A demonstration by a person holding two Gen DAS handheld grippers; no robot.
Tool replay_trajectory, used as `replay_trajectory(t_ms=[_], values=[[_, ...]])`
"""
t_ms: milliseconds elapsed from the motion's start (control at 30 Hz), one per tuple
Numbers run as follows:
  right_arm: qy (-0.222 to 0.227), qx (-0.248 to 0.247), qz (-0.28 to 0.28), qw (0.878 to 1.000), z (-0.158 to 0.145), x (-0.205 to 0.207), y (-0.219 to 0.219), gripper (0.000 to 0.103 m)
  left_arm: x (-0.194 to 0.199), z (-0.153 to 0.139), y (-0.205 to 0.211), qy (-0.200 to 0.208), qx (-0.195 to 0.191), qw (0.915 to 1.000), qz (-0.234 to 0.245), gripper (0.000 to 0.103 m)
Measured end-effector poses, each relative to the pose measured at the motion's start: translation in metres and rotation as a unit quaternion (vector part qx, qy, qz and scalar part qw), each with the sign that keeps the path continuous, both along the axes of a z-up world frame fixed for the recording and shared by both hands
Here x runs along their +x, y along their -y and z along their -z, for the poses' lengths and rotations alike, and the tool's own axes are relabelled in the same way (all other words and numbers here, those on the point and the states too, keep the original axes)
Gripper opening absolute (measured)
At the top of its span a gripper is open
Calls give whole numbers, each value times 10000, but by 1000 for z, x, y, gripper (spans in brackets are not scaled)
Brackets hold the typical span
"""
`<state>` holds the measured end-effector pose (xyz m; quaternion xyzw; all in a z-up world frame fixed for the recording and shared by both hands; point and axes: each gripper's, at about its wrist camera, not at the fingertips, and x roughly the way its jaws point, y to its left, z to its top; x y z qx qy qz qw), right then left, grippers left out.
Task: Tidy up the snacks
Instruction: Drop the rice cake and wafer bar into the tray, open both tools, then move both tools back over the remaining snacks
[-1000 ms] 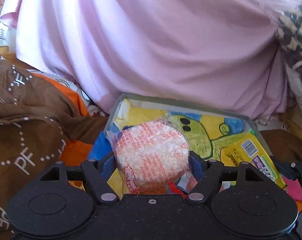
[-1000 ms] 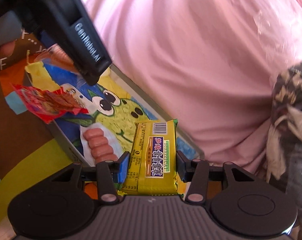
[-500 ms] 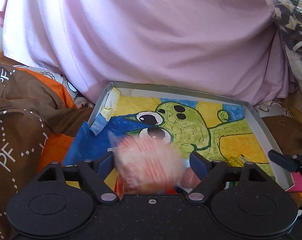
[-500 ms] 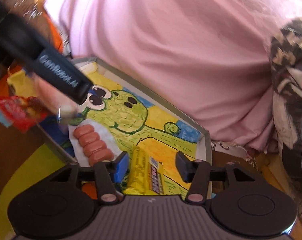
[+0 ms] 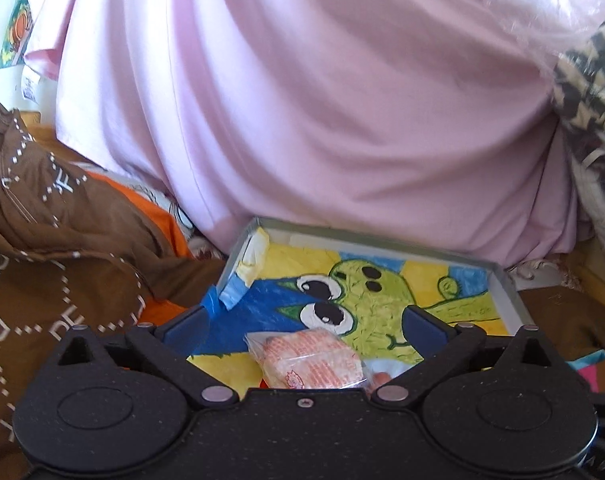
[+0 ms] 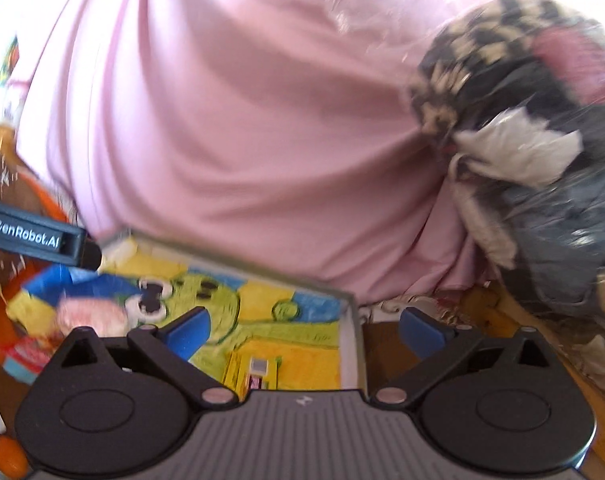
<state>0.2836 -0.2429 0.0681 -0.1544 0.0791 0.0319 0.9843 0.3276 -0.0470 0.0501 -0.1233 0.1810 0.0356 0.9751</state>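
Left tool [image 5: 305, 326] is spread wide, gripping nothing. The wrapped pink-and-white snack [image 5: 312, 358] lies in the tray [image 5: 502, 284] on the frog drawing, low centre of the left view. Right tool [image 6: 304, 330] is also wide and empty; the yellow snack packet [image 6: 252, 374] lies in the tray's right part, bottom centre. Pink cloth [image 5: 322, 100] fills the upper frame.
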Motion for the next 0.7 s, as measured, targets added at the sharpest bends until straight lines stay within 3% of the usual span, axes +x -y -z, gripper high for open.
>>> replay_trajectory(t_ms=[433,700], values=[[682,-69,-378,9969,-13,-76,-6,103,-64,-32,-21,248,98,9992,-283,102],[542,-192,-769,9954,-6,-116,-15,103,-106,-32,-36,255,202,9987,-396,102]])
